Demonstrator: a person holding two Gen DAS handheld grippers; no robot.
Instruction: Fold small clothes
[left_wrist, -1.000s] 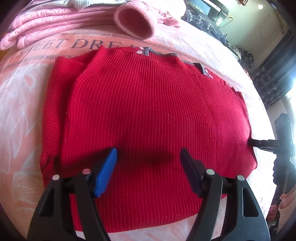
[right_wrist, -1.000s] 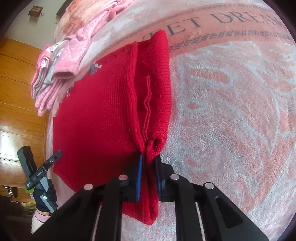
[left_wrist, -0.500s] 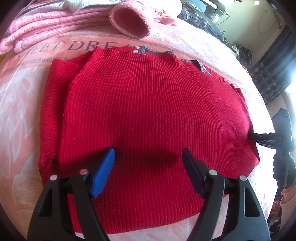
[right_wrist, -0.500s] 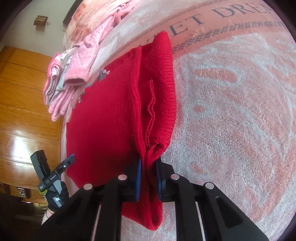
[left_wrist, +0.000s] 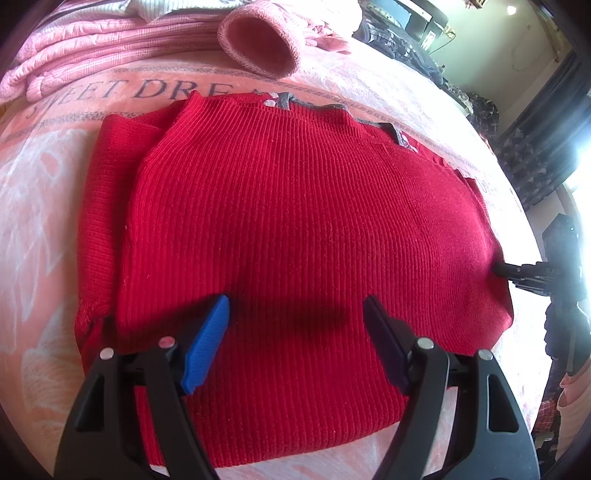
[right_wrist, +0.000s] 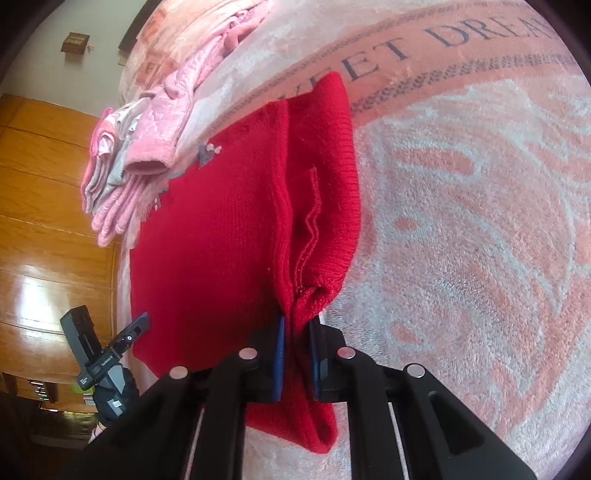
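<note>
Red ribbed sweater (left_wrist: 295, 229) lies folded flat on the pink blanket (right_wrist: 461, 221); right gripper (right_wrist: 295, 354) pinches its bunched edge; left gripper (left_wrist: 295, 332) hovers above, fingers spread wide; pink clothes (left_wrist: 110, 48) piled beyond.

Pink patterned bedspread (right_wrist: 461, 221); glossy wood panelling (right_wrist: 48, 221) one side; dark curtains (left_wrist: 535, 147), bright window (left_wrist: 580, 162) opposite.
</note>
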